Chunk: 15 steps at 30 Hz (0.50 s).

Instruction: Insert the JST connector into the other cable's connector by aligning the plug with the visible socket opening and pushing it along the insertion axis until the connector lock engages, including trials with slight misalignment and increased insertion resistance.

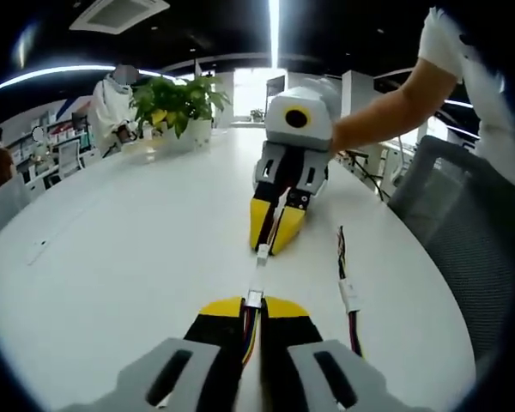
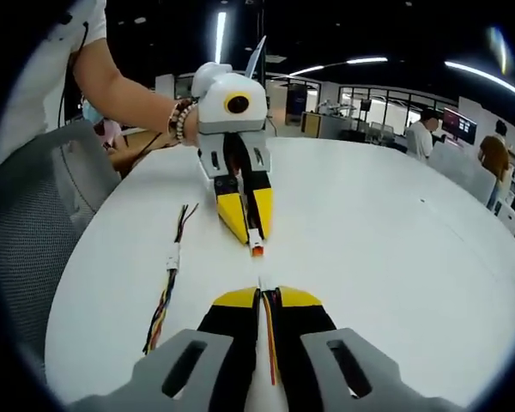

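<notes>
White plug (image 1: 256,299) and socket (image 1: 263,251), each tool-clenched, point end-on toward each other.

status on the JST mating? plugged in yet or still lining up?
Done: each tongs is shut on its own cable end, left tongs on one connector, right tongs on the other connector. In hand: the two face each other nose to nose above the white table, roughly in line, a gap between them. Left: close the gap, push home, lock. A spare cable lies beside them.
</notes>
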{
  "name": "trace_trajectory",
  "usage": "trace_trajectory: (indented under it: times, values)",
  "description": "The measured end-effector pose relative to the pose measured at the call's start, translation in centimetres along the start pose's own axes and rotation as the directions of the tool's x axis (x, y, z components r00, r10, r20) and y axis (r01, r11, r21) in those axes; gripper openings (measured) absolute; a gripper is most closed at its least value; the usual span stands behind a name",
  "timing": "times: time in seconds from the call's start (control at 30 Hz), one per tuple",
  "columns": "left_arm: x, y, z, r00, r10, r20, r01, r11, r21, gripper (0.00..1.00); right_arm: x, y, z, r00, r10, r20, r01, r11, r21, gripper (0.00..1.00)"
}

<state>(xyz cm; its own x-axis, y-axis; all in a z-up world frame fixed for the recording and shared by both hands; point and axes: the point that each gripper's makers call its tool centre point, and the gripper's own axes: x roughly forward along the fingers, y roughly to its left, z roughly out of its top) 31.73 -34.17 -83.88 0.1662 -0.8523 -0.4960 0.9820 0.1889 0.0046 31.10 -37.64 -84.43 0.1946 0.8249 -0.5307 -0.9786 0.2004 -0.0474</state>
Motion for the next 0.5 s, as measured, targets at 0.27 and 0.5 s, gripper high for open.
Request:
trace_trajectory:
  times: [0.27, 0.5]
  values:
    - [-0.6, -0.3, 0.4, 0.999, 0.008, -0.042, -0.005, 0.999, 0.053, 0.01, 0.0, 0.3, 1.8, 1.000, 0.007, 0.000, -0.007, 0.999, -0.032, 0.03]
    - [-1.0, -0.4, 1.1, 0.999, 0.013, -0.037, -0.010, 0.998, 0.068, 0.01, 0.4, 0.9, 2.8, 1.000, 0.018, 0.001, -0.018, 0.999, -0.045, 0.03]
